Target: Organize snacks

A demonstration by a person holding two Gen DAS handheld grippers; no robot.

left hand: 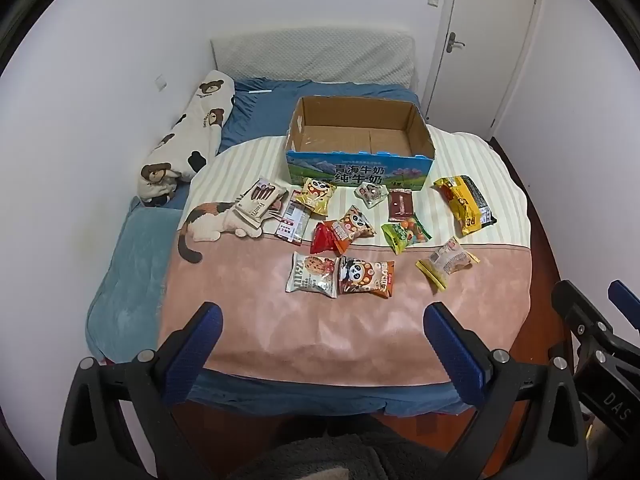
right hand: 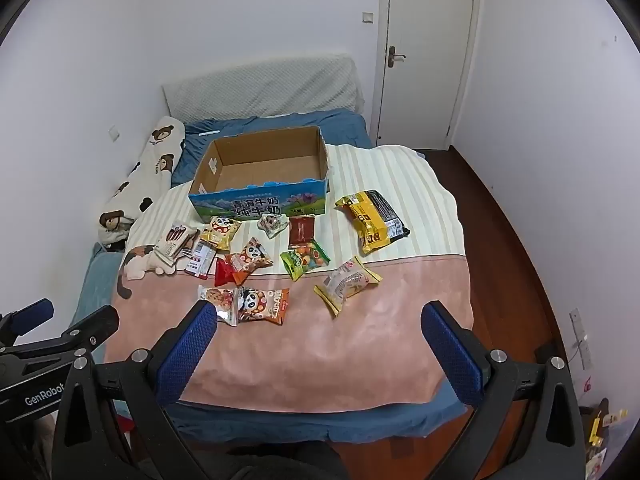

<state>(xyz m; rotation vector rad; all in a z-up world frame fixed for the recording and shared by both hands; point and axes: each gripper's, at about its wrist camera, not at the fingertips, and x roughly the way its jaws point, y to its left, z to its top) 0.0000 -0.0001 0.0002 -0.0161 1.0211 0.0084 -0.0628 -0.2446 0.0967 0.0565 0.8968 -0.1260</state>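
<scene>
Cardboard, open-topped and printed blue on its front, the milk carton box (left hand: 360, 140) sits empty at the far end of a striped and pink blanket (left hand: 360, 332) spread over the bed (left hand: 132, 264). Nothing has gone into it yet, so the sorting looks unstarted.

The snacks lie scattered on the blanket in front of the box, between it and both tools. Nearest are a cookie packet (left hand: 312, 278) and an orange panda packet (left hand: 366, 276), touching side by side, each with its long axis running roughly across the view. To their right lies a clear pastry packet with yellow ends (left hand: 446, 262), tilted on a diagonal. Further back are a green candy bag (left hand: 404, 232), a second orange panda packet (left hand: 354, 228) beside a red packet (left hand: 322, 238), a yellow panda packet (left hand: 318, 196), a Franzzi biscuit box (left hand: 258, 202) at far left, and a large yellow-and-black bag (left hand: 464, 204) at far right.

The left hand-held gripper (left hand: 322, 330) hovers over the near edge of the blanket, jaws spread fully wide and holding nothing; the cookie and panda pair lies straight ahead of it. The right hand-held gripper (right hand: 320, 330) is likewise wide open and empty, level with its partner, with the pastry packet (right hand: 346, 282) ahead between its fingers' lines. By position, the left one seems better placed for the near pair, the right for the pastry and the yellow-and-black bag. Either would need to move forward and down, then carry its pick onward to the box.
</scene>
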